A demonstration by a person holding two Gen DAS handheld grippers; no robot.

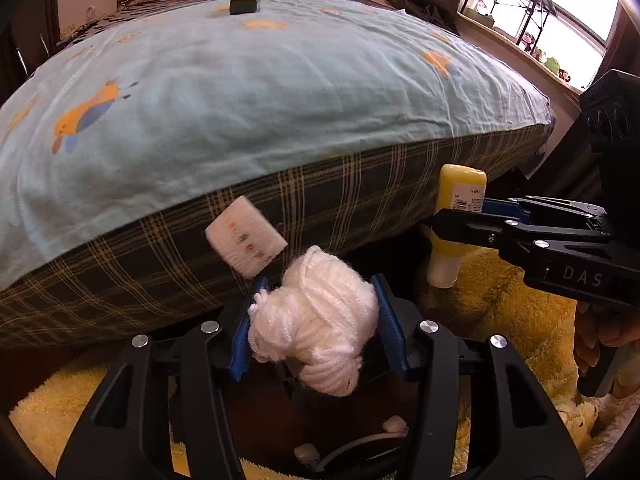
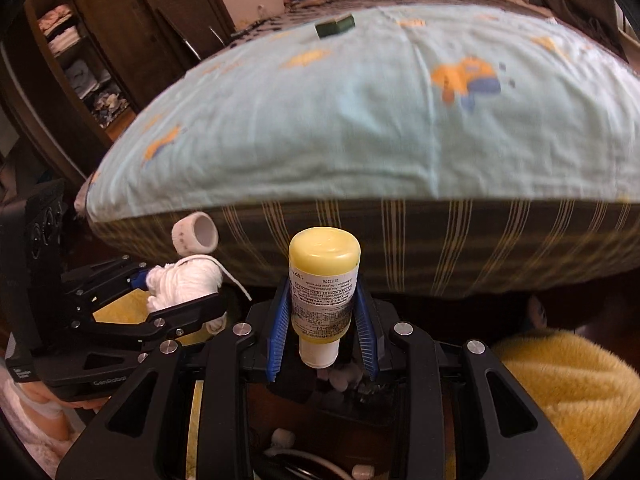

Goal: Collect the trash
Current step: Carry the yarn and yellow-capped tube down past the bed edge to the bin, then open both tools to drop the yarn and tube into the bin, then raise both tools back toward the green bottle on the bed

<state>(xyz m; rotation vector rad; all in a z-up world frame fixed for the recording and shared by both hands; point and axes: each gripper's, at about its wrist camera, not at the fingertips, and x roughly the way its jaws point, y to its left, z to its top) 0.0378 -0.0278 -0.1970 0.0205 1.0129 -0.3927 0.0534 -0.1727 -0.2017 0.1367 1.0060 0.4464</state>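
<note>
- The left hand-held gripper (image 1: 316, 312) had its blue pads closed on a white ball of fluffy yarn (image 1: 320, 320), held in front of the bed side.
- A white roll with small coloured marks (image 1: 246, 236) was in the air just above the yarn, blurred, beside the dark plaid mattress side (image 1: 160, 248).
- The right hand-held gripper (image 2: 322, 320) was closed on a yellow plastic tube with a printed label (image 2: 322, 280), white cap pointing down.
- A pale blue sheet with orange figures (image 1: 260, 92) covered the bed; a small dark box (image 1: 244, 4) lay on it, far from both.
- A yellow fluffy rug (image 2: 560, 392) lay below.
</note>
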